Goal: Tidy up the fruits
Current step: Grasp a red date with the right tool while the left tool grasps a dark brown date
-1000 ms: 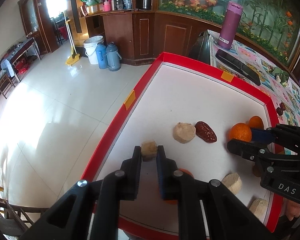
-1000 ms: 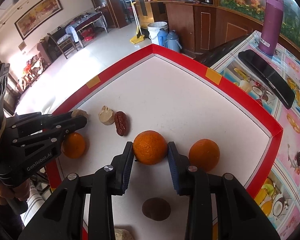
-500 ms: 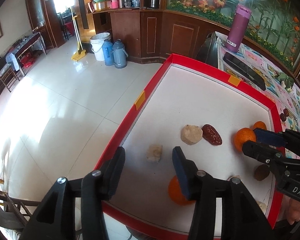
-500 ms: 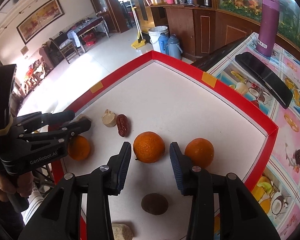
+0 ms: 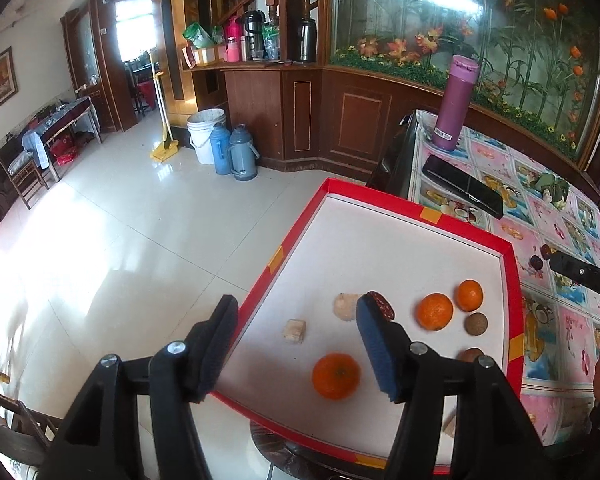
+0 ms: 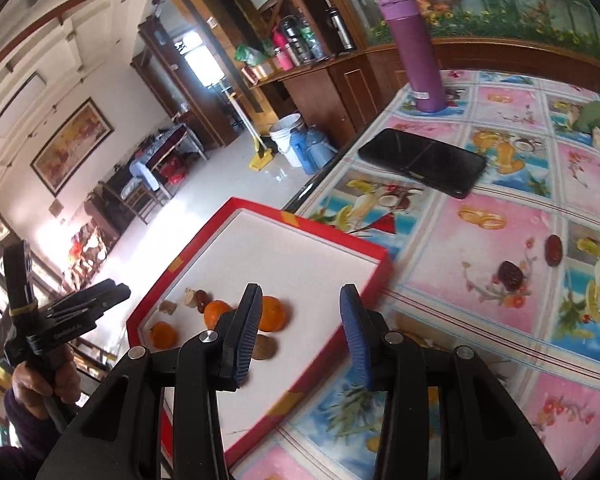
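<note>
Purple flask [image 5: 455, 102] beside black case [image 5: 462, 186]

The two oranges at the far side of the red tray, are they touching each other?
Apart. The left wrist view shows a thin strip of white tray floor between the bigger orange and the smaller orange behind it.

Your left gripper [image 5: 296, 352] has let go of the pale cube [image 5: 294, 331], left it on the red-rimmed tray [image 5: 513, 280], and risen, its jaws opening. Your right gripper [image 6: 302, 338] has released the orange [image 6: 217, 313] and swung toward the tablecloth [image 6: 480, 248], empty.
</note>
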